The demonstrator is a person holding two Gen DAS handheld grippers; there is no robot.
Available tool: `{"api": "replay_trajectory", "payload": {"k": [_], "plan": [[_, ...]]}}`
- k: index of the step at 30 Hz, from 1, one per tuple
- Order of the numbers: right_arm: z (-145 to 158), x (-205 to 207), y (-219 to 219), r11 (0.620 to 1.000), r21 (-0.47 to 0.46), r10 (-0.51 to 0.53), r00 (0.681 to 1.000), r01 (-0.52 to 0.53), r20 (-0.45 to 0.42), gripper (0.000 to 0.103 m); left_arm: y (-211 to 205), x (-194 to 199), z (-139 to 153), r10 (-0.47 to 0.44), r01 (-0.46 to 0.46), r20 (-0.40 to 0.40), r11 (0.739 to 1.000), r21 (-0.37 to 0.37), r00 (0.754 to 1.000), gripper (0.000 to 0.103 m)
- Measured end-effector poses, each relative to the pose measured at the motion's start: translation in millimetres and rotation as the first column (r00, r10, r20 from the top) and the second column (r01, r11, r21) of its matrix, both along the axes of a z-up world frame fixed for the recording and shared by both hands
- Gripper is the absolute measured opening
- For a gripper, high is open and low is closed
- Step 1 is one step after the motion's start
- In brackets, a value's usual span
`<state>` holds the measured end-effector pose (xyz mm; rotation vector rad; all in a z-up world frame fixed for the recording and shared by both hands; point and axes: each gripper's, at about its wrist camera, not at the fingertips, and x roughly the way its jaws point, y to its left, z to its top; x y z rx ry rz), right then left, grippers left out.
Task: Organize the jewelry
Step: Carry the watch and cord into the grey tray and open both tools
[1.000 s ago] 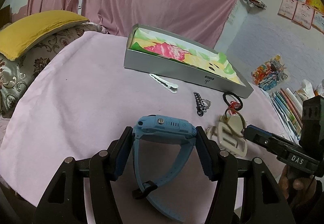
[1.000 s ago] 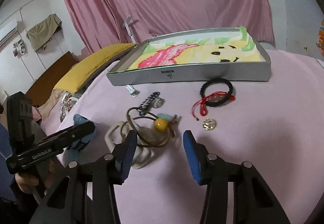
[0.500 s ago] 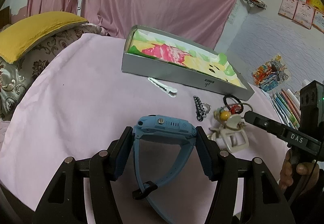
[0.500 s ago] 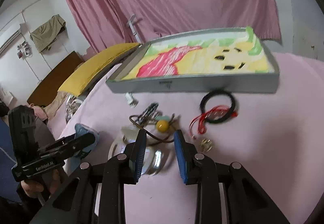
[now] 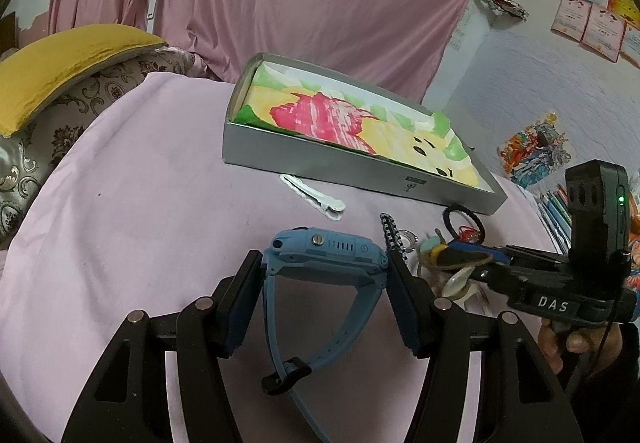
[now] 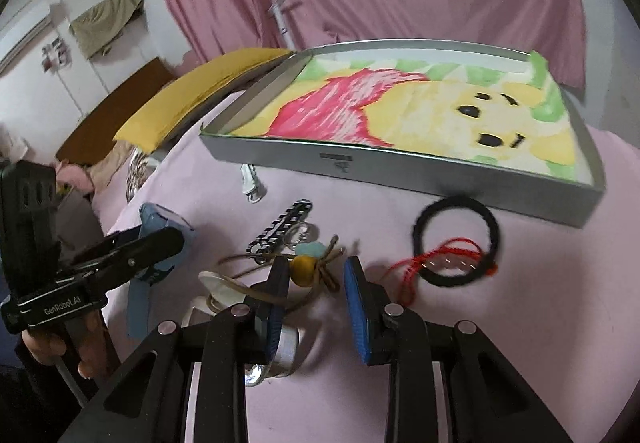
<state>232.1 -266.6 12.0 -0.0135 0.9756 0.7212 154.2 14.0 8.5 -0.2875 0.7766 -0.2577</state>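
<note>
Blue watch (image 5: 326,255) clamped in left tongs (image 5: 325,297).

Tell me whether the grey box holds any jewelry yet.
None visible. The grey box shows only its bear-printed lining; the blue watch sits clamped in the left gripper, other pieces lie on the pink cloth.

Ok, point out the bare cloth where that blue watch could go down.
Free: the broad pink cloth left of the white clip and grey box. The box's lining is bare too. Crowded: the tangle around the yellow bead and black ring, where the right gripper sits.
</note>
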Motion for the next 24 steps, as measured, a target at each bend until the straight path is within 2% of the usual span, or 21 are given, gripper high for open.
{"api": "replay_trajectory", "payload": {"k": [5, 7, 12, 17, 21, 24], "plan": [[-5.9, 4.4, 4.4, 1.0, -0.004, 0.015, 1.0, -0.015, -0.009, 0.027, 1.4, 3.8, -1.4, 0.002, -0.002, -0.008, 1.0, 0.005, 1.0, 0.055], [-6.6, 4.6, 3.1, 1.0, 0.01, 0.012, 1.0, -0.012, -0.013, 0.023, 0.7, 4.0, -0.3, 0.001, -0.001, -0.005, 1.0, 0.006, 1.0, 0.055], [0.4, -1.7, -7.7, 0.998, 0.067, -0.018, 1.0, 0.018, -0.001, 0.023, -3.1, 3.2, 8.8, -0.006, 0.006, 0.022, 1.0, 0.015, 1.0, 0.055], [37.1, -12.2, -19.1, 0.987, 0.15, -0.069, 0.991, 0.052, 0.111, 0.023, -8.8, 8.7, 30.5, -0.009, 0.007, 0.088, 1.0, 0.02, 0.996, 0.055], [67.1, -13.1, -20.2, 0.98, 0.186, -0.112, 0.97, 0.071, 0.217, 0.023, -13.5, 17.9, 51.0, -0.013, 0.008, 0.155, 1.0, 0.03, 0.988, 0.055], [81.7, -5.7, -19.5, 0.976, 0.2, -0.135, 0.955, 0.083, 0.264, 0.023, -15.6, 29.5, 64.4, -0.012, 0.007, 0.199, 1.0, 0.03, 0.98, 0.055]]}}
